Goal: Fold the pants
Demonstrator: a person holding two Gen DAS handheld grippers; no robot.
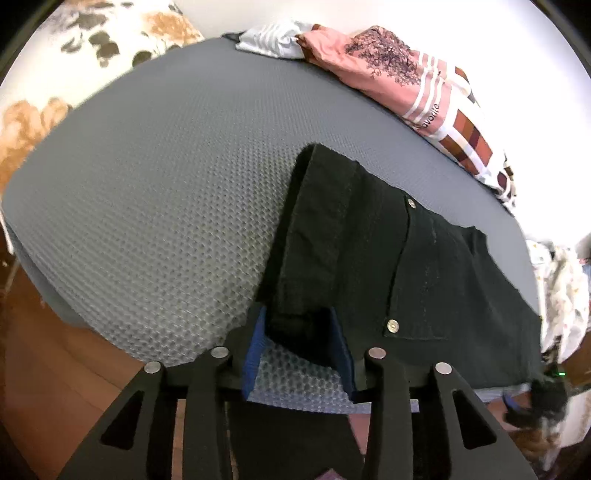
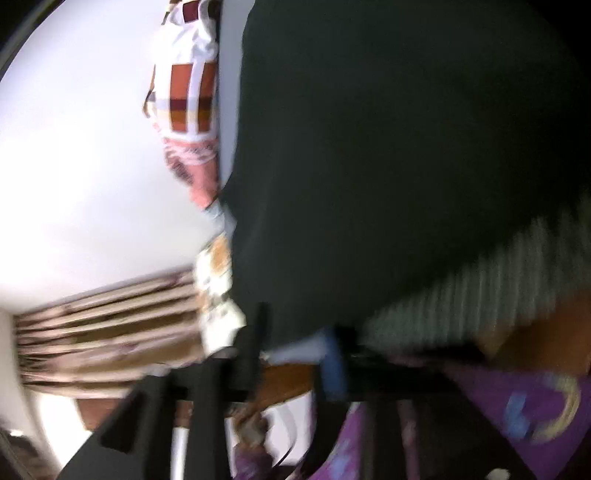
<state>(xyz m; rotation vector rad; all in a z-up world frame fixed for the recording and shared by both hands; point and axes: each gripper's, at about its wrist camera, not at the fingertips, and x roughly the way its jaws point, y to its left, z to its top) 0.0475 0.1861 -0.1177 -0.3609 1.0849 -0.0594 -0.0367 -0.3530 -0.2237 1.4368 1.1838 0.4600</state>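
Note:
Black pants (image 1: 417,266) lie on the grey honeycomb mat (image 1: 155,184), with a narrow folded strip running down their left side toward me. The end of that strip sits between the blue pads (image 1: 255,354) of my left gripper (image 1: 300,352), which is shut on it; the cloth touches both pads. The right wrist view is motion-blurred. The pants (image 2: 388,147) fill its upper right. My right gripper (image 2: 295,350) is open at their lower edge, and only the pale mat edge and brown floor show between its dark finger and blue pad (image 2: 334,363).
A pink printed shirt (image 1: 376,62), a striped white cloth (image 1: 273,40) and a checked brown-and-white cloth (image 1: 476,144) lie along the mat's far edge. Floral bedding (image 1: 96,33) lies at the far left. Wooden floor (image 1: 55,369) shows below the near edge. Purple patterned fabric (image 2: 524,406) is at the lower right.

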